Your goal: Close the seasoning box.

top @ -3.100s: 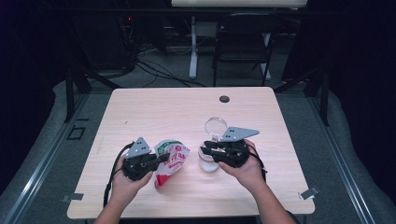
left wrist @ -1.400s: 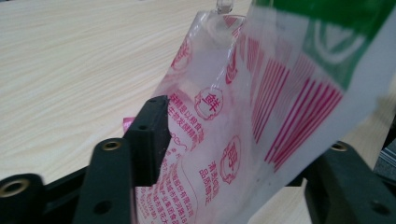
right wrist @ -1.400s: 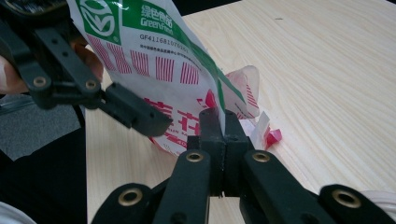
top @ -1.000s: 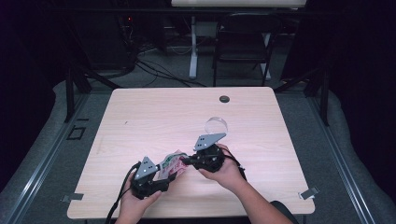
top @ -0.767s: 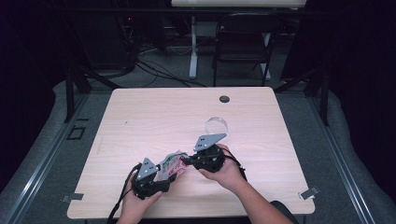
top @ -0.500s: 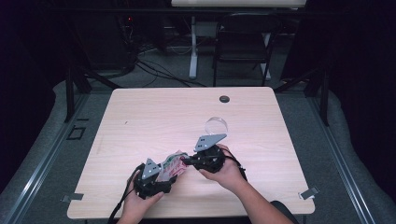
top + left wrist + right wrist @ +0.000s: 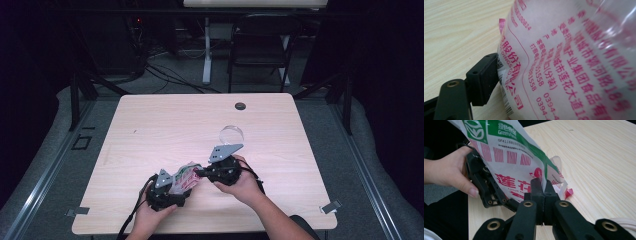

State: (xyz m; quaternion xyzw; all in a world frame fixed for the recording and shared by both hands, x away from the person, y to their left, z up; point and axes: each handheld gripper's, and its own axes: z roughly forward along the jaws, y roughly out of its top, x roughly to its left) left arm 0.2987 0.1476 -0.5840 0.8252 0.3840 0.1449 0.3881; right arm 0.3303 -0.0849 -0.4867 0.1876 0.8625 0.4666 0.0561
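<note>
Your left hand (image 7: 150, 216) sits low at the near edge of the wooden table (image 7: 150, 125), its left gripper (image 7: 176, 187) aimed toward the printed plastic food bag (image 7: 184, 176). Its jaws have just been opening and now stand spread; in the left gripper view one black pad rests against the bag's side, the bag between them, not pinched. Your right hand (image 7: 245, 182) reaches in just right of the bag, forearm angled from the near edge. The right gripper (image 7: 541, 192) is pressed together, pinching the bag's edge. A clear round lid (image 7: 232, 134) lies beyond the bag.
</note>
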